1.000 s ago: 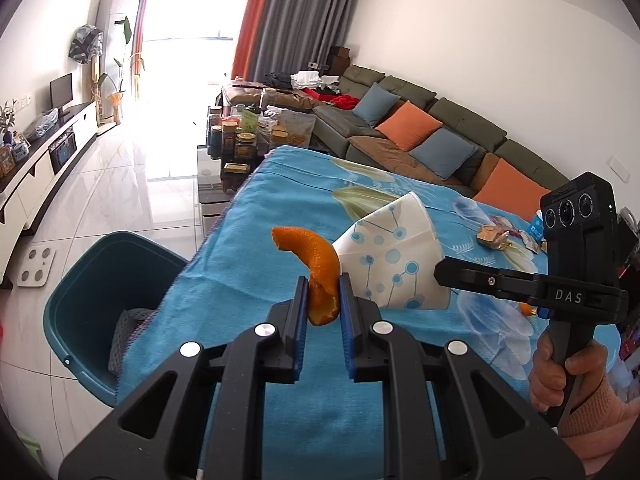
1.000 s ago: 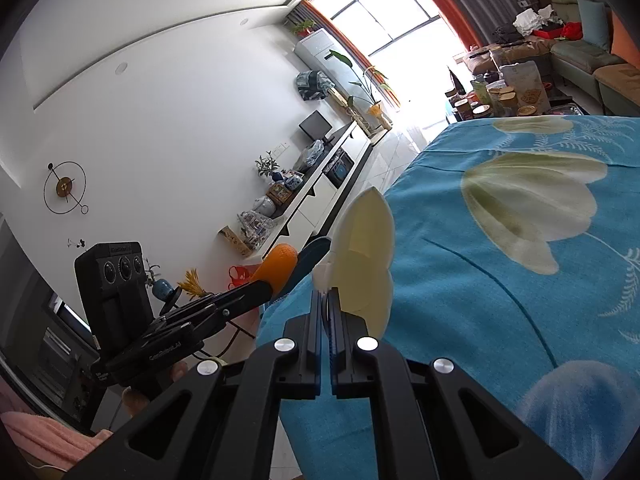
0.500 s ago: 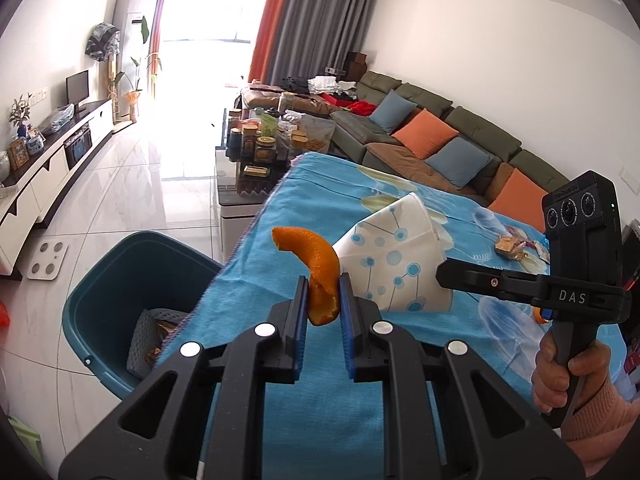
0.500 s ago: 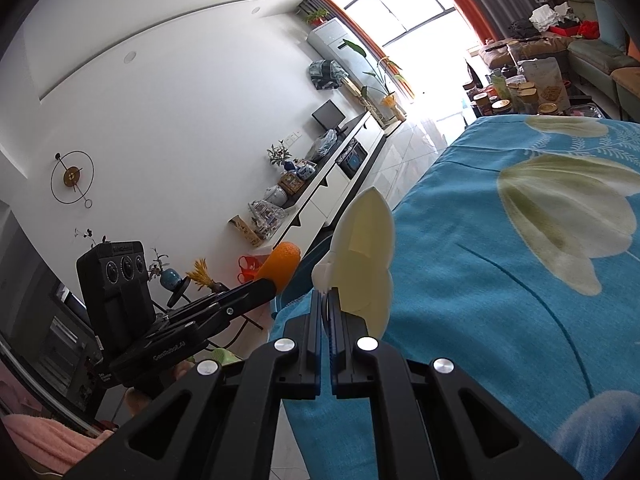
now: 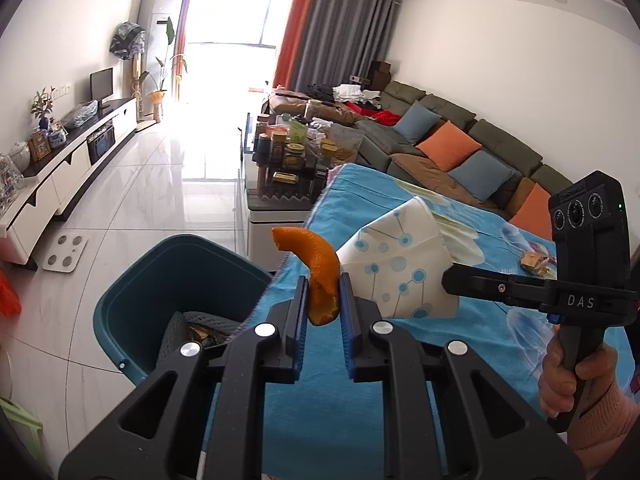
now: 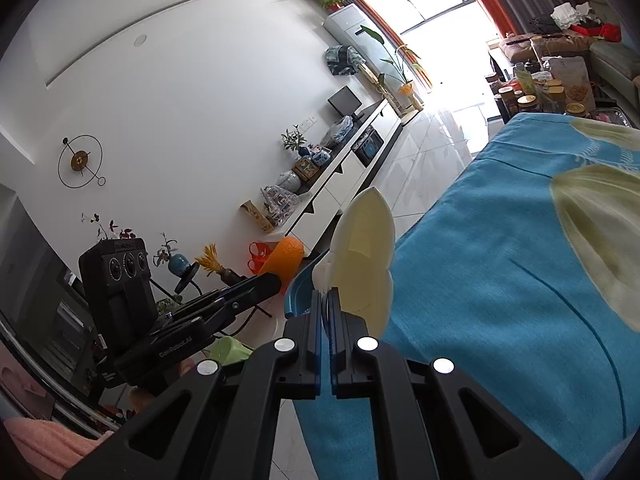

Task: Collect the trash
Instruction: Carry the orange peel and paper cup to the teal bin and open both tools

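My left gripper [image 5: 324, 286] is shut on a curved piece of orange peel [image 5: 316, 268], held above the table's left edge. Below and to its left stands the teal trash bin [image 5: 160, 272] on the floor, with some trash inside. My right gripper [image 6: 325, 300] is shut on a flattened white paper cup with blue dots [image 5: 400, 268], which looks cream-coloured [image 6: 364, 256] in the right wrist view. Cup and peel hang side by side over the blue tablecloth [image 5: 400, 360]. The left gripper [image 6: 276, 278] with the peel [image 6: 284, 258] also shows in the right wrist view.
More wrappers [image 5: 534, 260] lie on the far right of the cloth. A low table with jars [image 5: 292, 156] stands beyond the table, a sofa [image 5: 460, 148] at right, a white TV cabinet [image 5: 68, 164] along the left wall. A scale [image 5: 64, 254] lies on the tiled floor.
Both grippers have swung left with their loads toward the table's edge. The bin now shows more fully, with its inside visible. Both grips are unchanged.
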Tool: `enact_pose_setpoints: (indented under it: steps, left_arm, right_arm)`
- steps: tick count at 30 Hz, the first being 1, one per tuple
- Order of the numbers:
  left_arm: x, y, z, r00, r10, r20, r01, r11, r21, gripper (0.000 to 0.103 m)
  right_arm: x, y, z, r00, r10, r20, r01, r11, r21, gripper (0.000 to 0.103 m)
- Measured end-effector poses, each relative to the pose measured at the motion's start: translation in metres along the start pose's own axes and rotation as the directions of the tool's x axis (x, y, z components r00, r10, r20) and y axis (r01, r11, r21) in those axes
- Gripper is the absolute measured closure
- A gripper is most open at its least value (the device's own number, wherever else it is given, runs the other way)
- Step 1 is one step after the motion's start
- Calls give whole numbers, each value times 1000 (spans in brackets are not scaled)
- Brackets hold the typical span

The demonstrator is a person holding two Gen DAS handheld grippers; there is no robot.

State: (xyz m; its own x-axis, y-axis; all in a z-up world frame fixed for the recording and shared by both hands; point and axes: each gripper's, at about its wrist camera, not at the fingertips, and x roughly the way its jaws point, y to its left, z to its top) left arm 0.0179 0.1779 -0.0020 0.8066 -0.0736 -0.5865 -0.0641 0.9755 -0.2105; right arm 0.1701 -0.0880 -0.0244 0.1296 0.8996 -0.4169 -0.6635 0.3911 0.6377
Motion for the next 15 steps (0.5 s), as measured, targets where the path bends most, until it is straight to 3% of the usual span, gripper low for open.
enact_pose_setpoints:
  steps: [15]
  left_arm:
    - [3, 52, 5, 996, 83, -17, -84, 994, -75, 88]
  right_arm:
    - [38, 18, 9, 998, 16, -53, -18, 1000, -21, 101]
